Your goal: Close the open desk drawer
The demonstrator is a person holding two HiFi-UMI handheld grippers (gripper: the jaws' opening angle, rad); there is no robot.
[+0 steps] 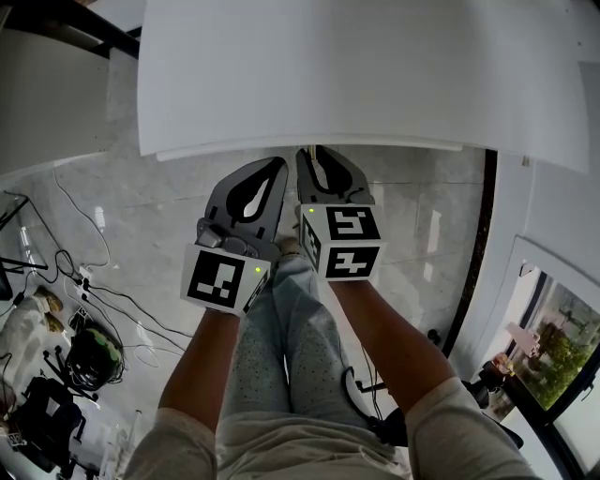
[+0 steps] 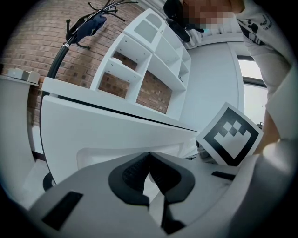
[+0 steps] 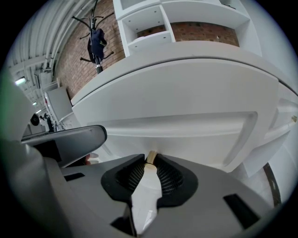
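Left tool (image 2: 149,154), right tool (image 3: 150,156) closed.

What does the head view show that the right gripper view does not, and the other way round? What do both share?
Only the head view shows the person's forearms, legs and the cables on the floor. Only the right gripper view shows the brick wall, the coat stand, the white shelf unit and the recessed panel below the desktop edge. Both show the white desk and the right gripper.
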